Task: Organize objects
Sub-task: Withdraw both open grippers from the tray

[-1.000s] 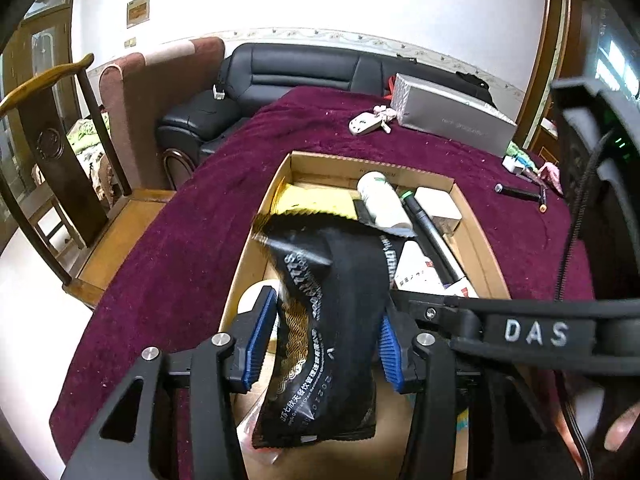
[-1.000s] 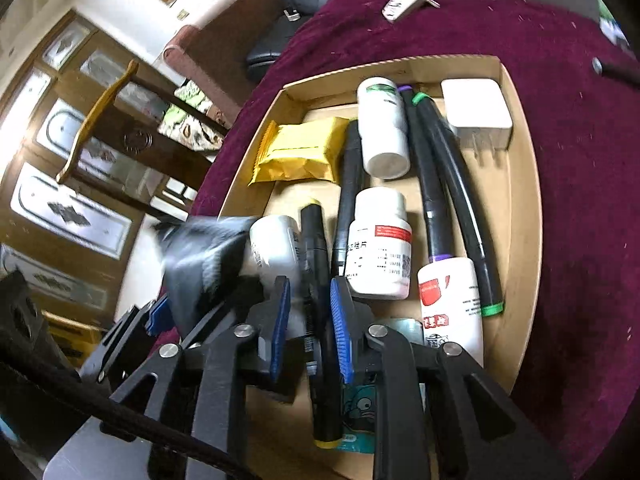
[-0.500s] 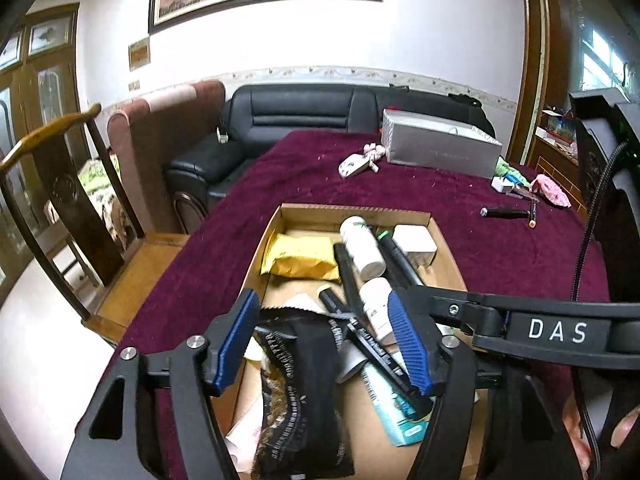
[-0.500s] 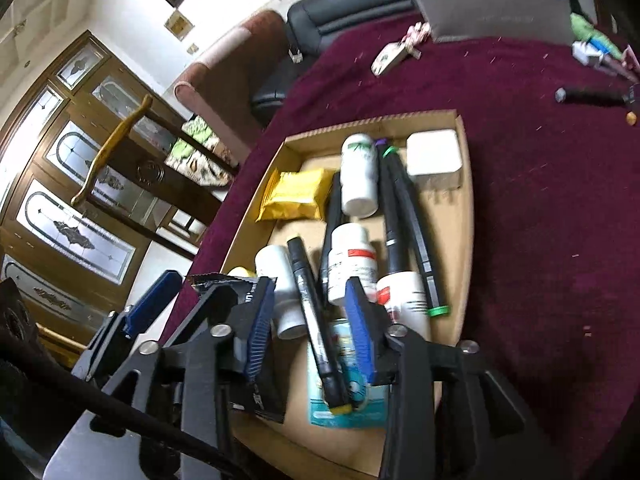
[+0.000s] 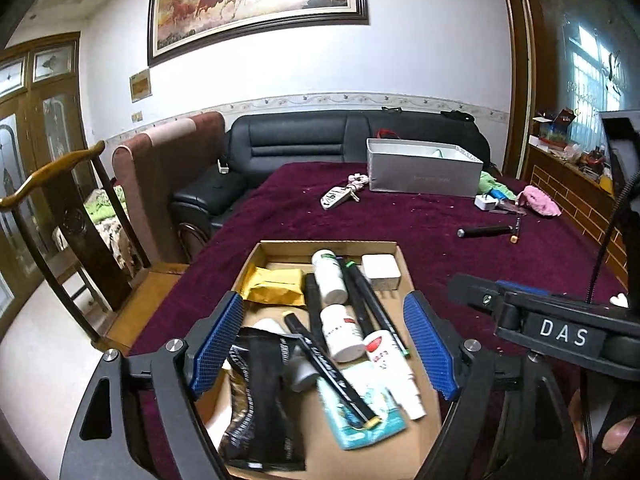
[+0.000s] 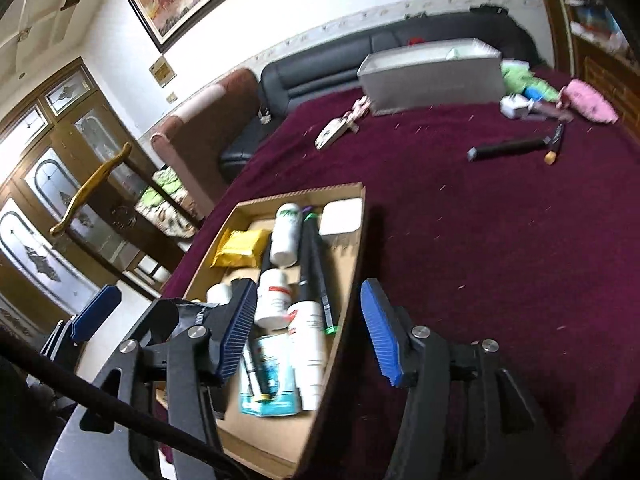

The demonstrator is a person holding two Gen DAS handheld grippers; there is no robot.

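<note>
Two sets of my fingers are opening with nothing between them, left gripper and right gripper. The black packet and black marker lie in the cardboard tray on the tabletop, so small things stay together.

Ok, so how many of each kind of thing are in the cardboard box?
In the cardboard box, as far as shows:
Black markers: 4
White bottles: 4, one partly under the black packet
Packets: 3, the yellow packet, the black packet and the teal packet
White square block: 1
Total: 12
</note>
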